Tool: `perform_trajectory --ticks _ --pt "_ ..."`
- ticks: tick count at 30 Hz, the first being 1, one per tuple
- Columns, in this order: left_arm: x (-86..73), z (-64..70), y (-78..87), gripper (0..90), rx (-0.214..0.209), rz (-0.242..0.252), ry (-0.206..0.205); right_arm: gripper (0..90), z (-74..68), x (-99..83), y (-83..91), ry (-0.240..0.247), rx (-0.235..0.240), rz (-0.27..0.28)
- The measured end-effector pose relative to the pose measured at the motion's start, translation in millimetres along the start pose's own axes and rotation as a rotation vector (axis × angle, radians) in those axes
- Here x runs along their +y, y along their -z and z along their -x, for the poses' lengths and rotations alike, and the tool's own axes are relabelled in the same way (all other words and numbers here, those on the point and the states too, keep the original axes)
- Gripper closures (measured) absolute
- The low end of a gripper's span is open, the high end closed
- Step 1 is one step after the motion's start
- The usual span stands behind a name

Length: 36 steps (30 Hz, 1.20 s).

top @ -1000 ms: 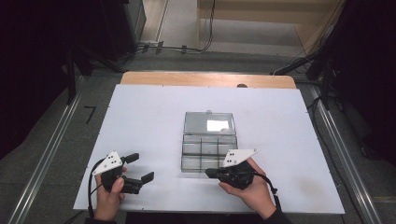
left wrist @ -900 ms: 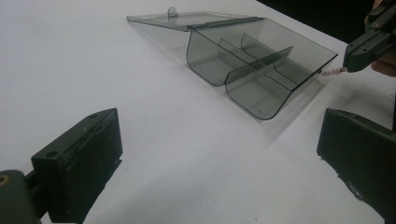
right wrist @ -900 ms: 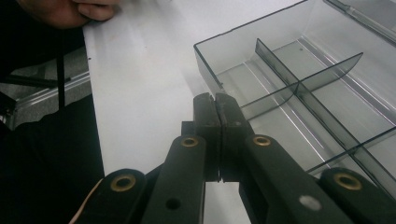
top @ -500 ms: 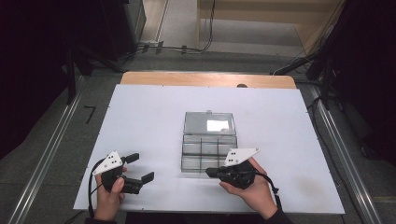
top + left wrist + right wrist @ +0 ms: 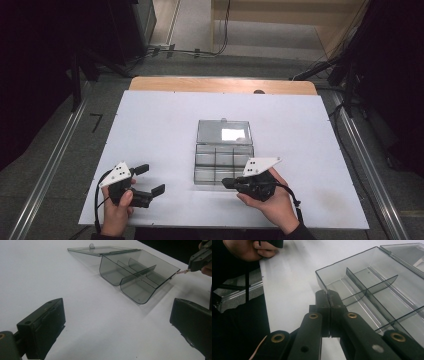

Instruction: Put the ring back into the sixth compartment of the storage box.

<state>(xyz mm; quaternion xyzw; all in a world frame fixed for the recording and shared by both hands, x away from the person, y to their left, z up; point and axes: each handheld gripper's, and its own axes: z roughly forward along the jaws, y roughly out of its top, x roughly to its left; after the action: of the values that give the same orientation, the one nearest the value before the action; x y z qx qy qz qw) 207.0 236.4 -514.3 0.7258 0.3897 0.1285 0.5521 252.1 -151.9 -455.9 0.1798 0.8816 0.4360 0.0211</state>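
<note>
I am looking down from the high view at a clear plastic compartment box (image 5: 223, 160) sitting near the middle of the white table (image 5: 150, 130), its lid (image 5: 223, 132) folded flat on the far side. The right gripper (image 5: 227, 183) is hovering at the box's near edge, pointing toward the person's left, with its tip just beside the near wall. In the right gripper view its jaws are pressing together with no gap showing between them, and the tip is lying right at the near corner of the box (image 5: 372, 290), by the corner compartment. In the left gripper view I am seeing a small pinkish beaded item (image 5: 182, 271) sticking out from that gripper's tip (image 5: 197, 261), just beside the box's wall (image 5: 140, 272); it is too small for me to tell what it is, but the jaws are pinching it. The left gripper (image 5: 150, 180) is resting well apart from the box, toward the near left of the table, in the person's left hand (image 5: 117, 212). Its jaws are standing wide open with nothing between them, both pads (image 5: 45, 325) framing bare table, the box lying ahead of them and to the right. The compartments I can see are looking bare, divided by thin walls.
</note>
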Motion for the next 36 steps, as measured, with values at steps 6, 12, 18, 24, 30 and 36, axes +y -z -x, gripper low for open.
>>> perform_trajectory --ticks 6,12,18,24,30,36 --pt "0.0 0.0 -0.1 0.0 -0.001 -0.001 -0.001 87.0 1.7 0.3 2.7 0.0 -0.004 0.006" --pt "0.0 -0.1 -0.1 0.0 -0.001 -0.001 -0.001 87.0 3.9 0.5 5.5 -0.006 -0.01 0.011" --pt "0.0 0.3 -0.2 0.0 0.0 -0.001 -0.002 87.0 5.7 0.3 8.5 -0.014 -0.016 0.017" --pt "0.0 0.2 -0.2 0.0 -0.001 -0.002 -0.002 87.0 8.6 -0.2 11.3 -0.019 -0.023 0.021" --pt "0.0 0.2 -0.2 0.0 -0.002 -0.002 -0.003 87.0 12.5 -0.9 15.0 -0.025 -0.034 0.027" --pt "0.0 0.2 -0.2 0.0 -0.001 -0.003 -0.004 87.0 16.9 -2.3 19.2 -0.036 -0.049 0.033"
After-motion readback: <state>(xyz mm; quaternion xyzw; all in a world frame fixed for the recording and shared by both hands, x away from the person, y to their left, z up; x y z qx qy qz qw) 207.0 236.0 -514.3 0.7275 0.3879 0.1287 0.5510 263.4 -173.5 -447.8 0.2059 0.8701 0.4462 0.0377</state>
